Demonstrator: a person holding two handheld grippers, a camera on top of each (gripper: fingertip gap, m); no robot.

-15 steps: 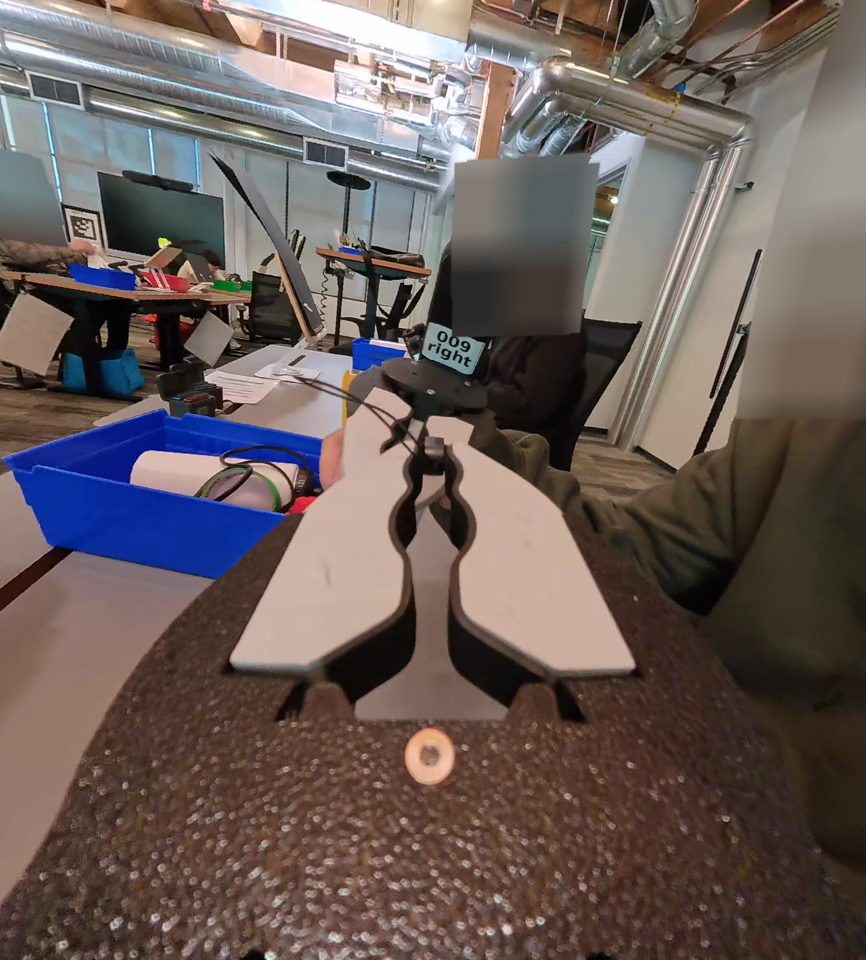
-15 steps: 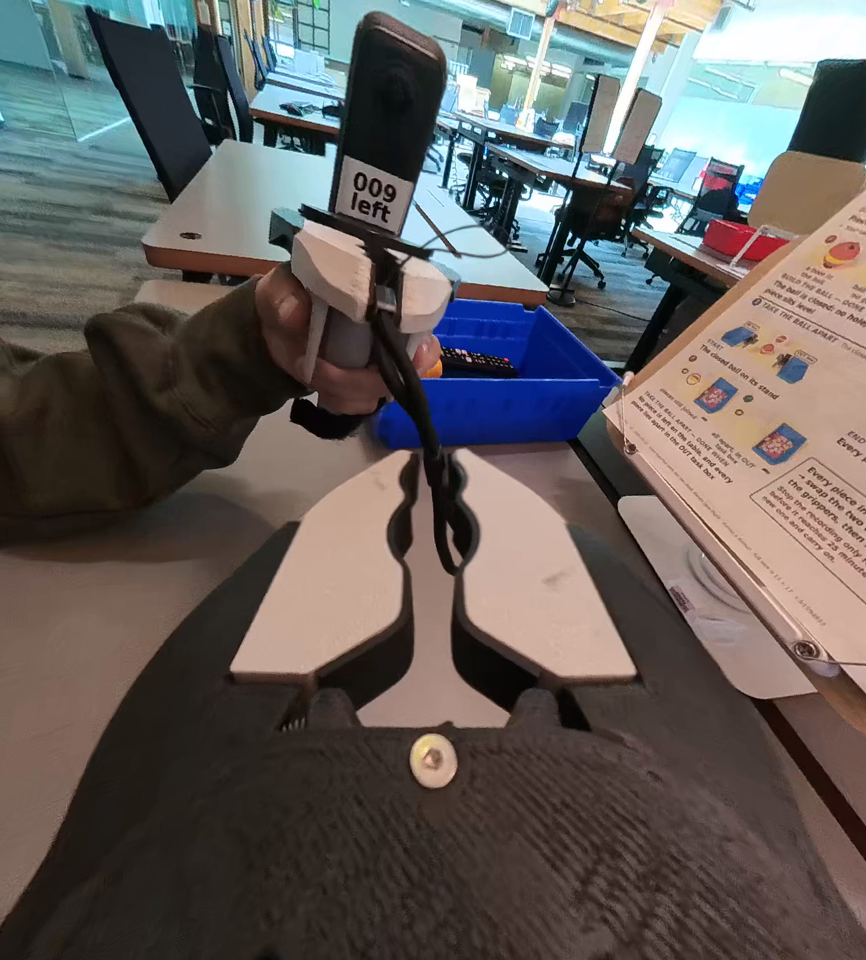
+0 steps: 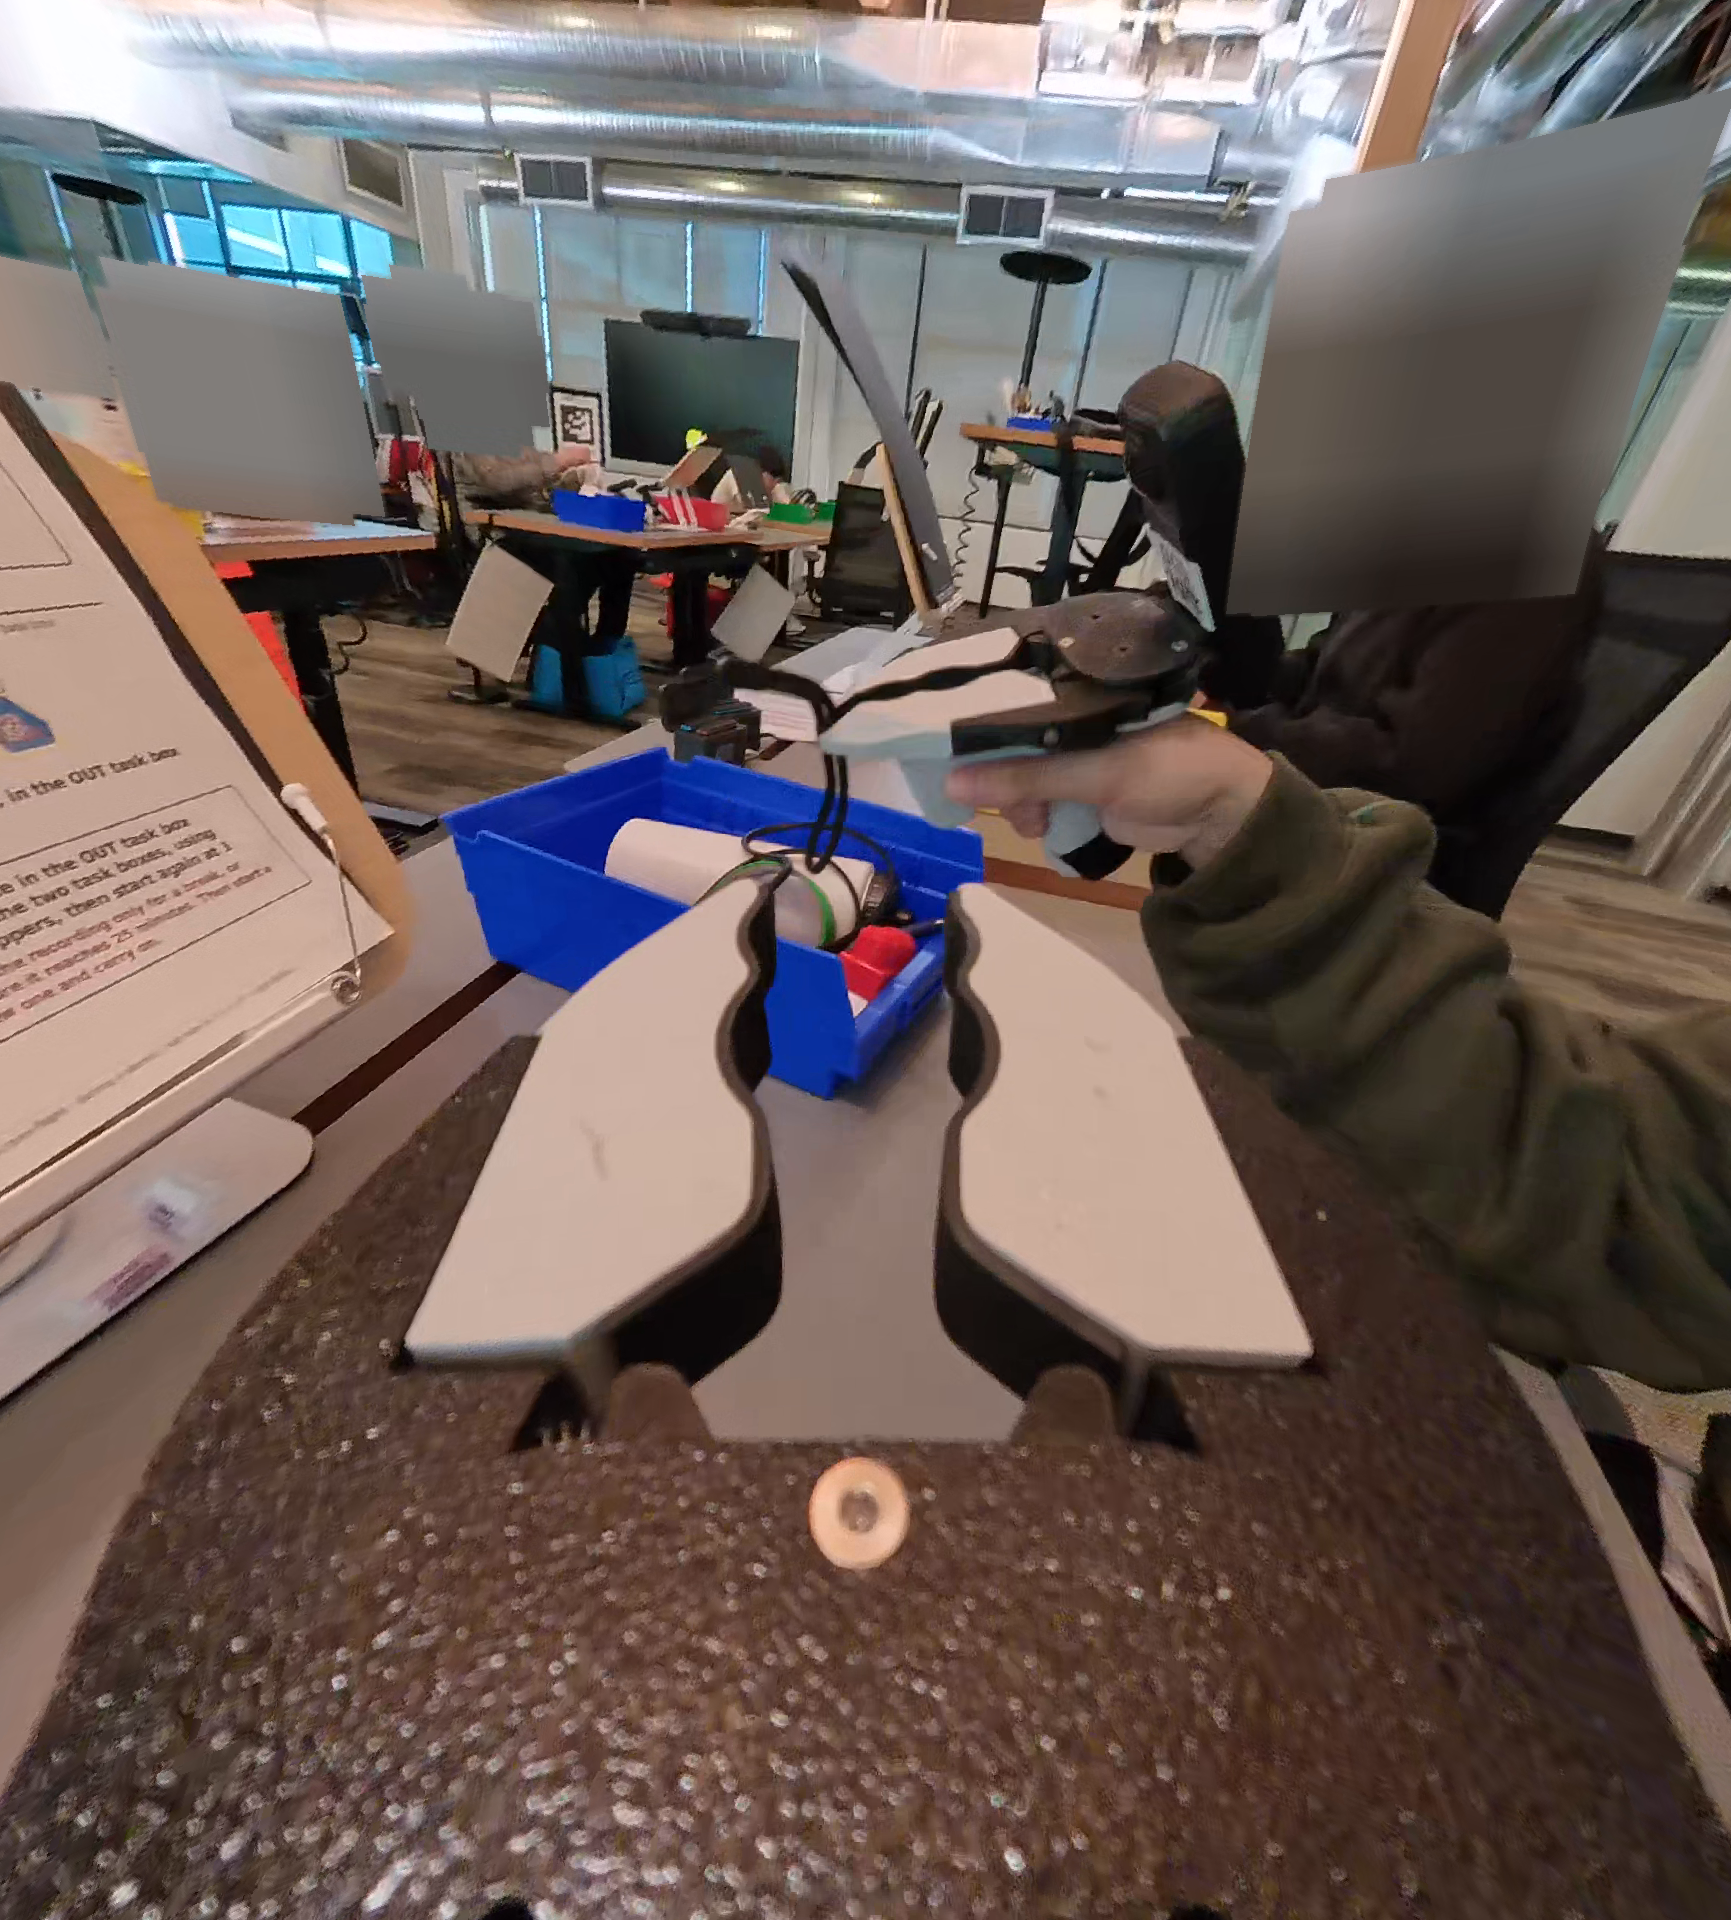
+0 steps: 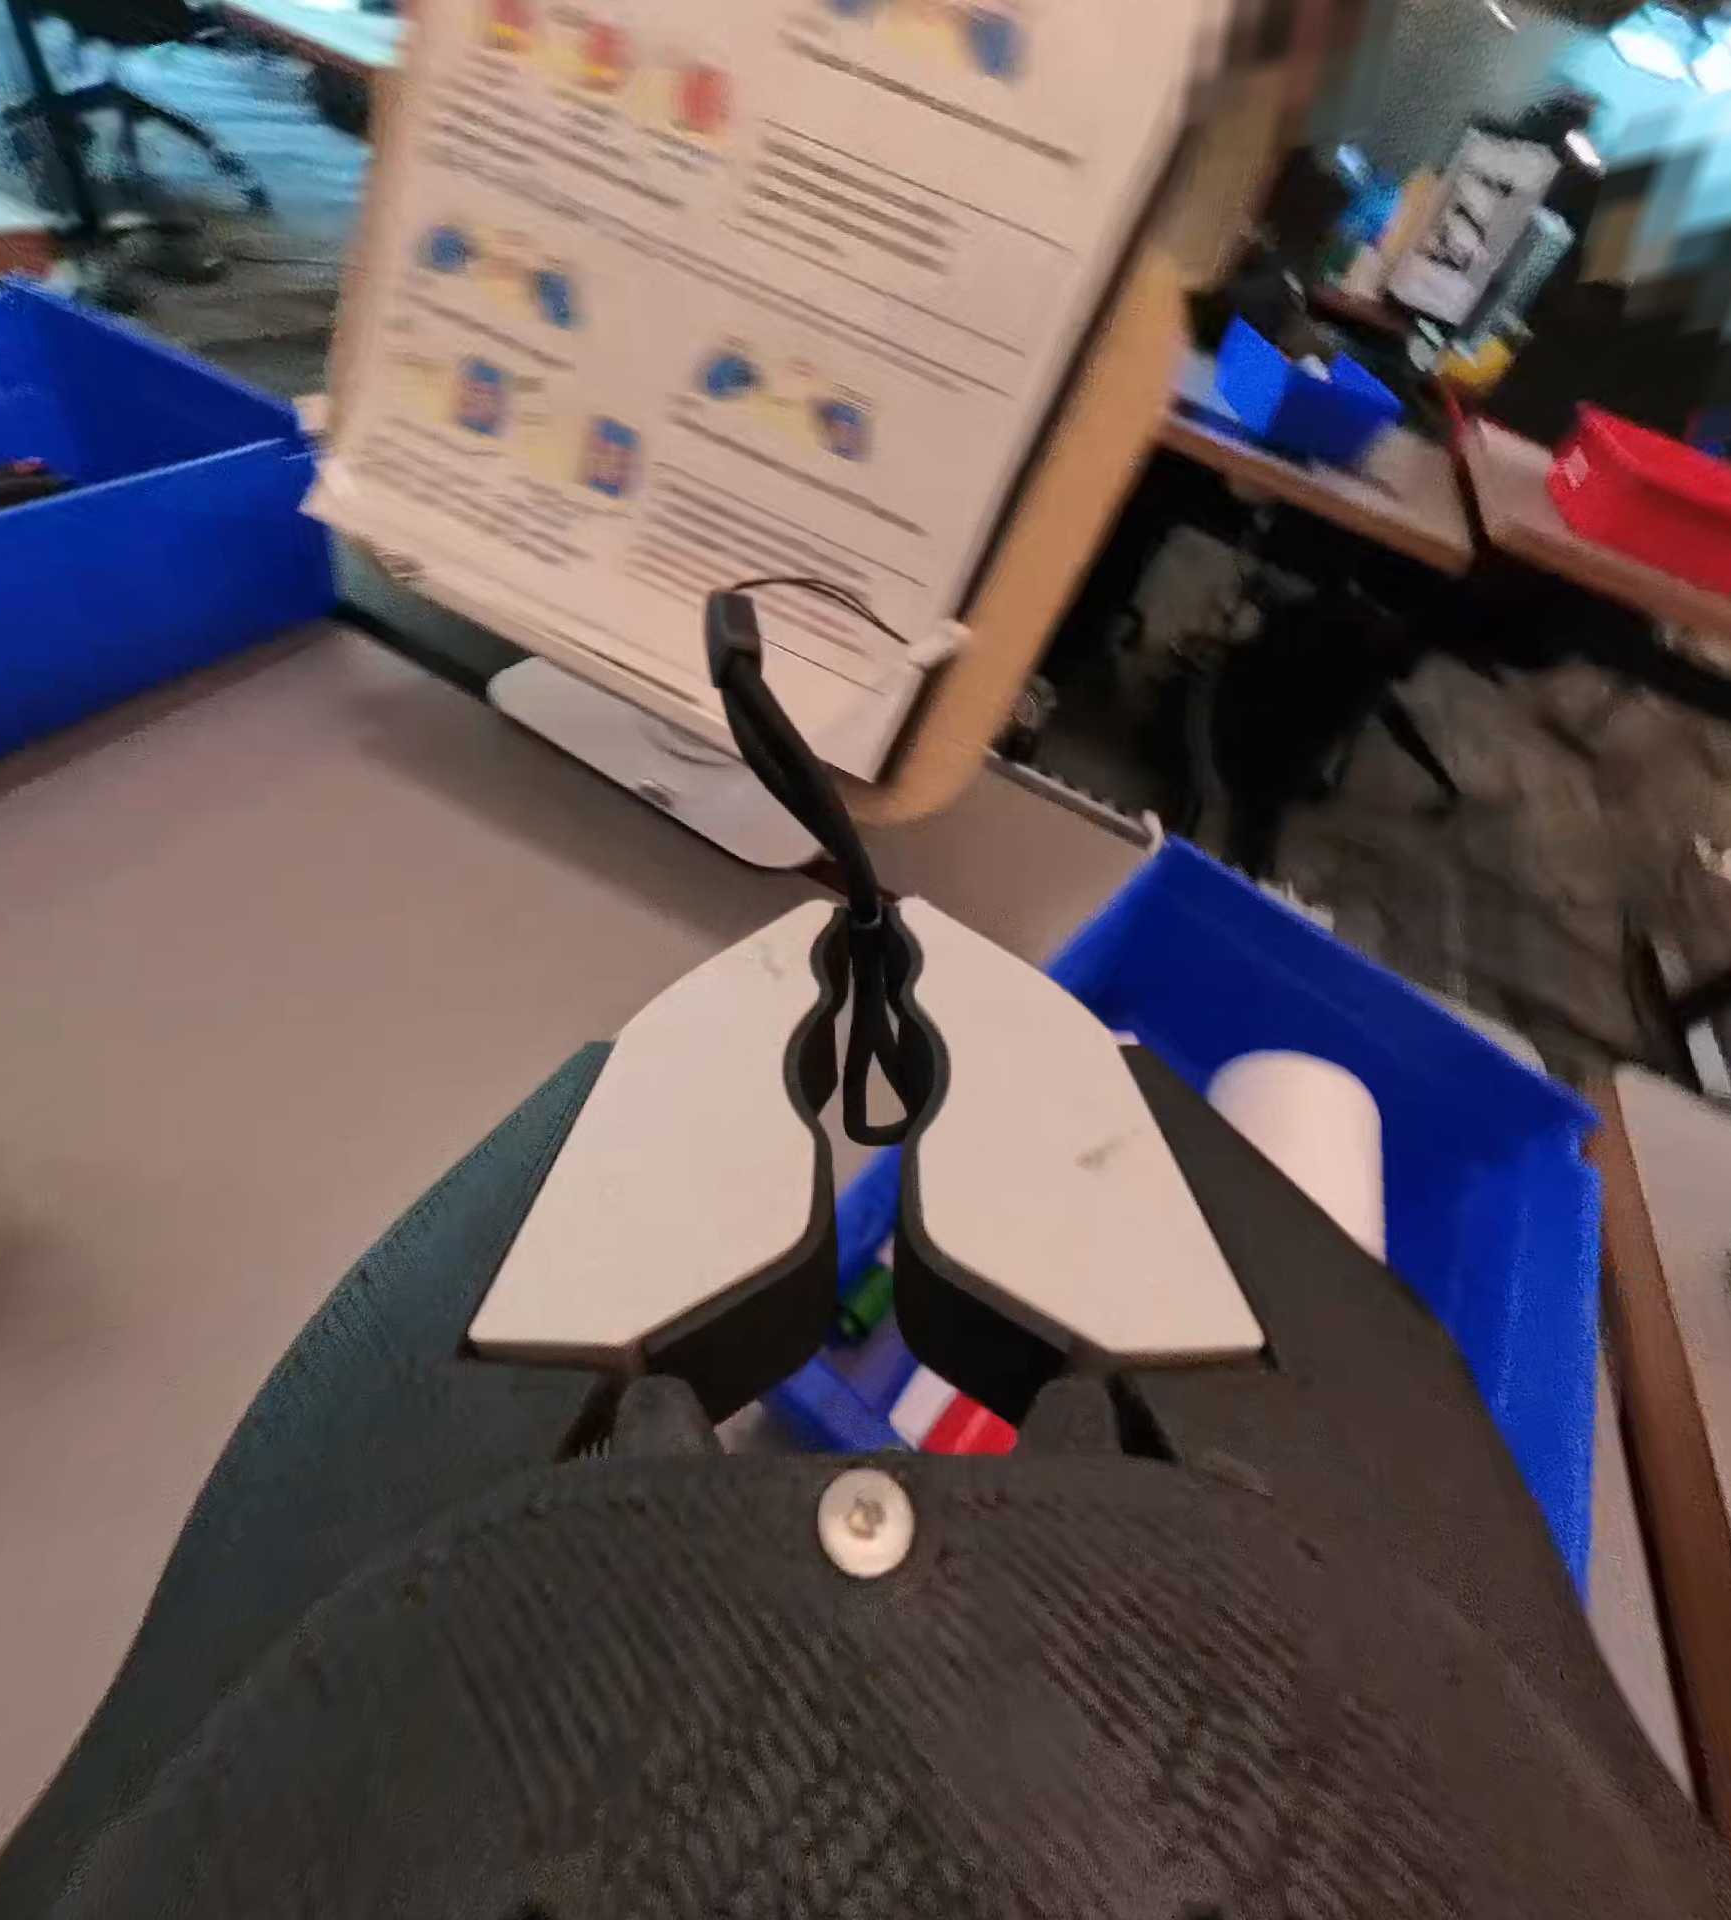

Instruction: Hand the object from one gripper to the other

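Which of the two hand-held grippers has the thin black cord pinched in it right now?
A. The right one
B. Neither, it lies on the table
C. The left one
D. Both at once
A: the right gripper is shut on the black cord, which loops between its fingers and sticks up past the tips, while the left gripper stands open with nothing between its fingers.

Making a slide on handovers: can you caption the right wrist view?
Right gripper shut on a black cord, held above the grey table and a blue bin.
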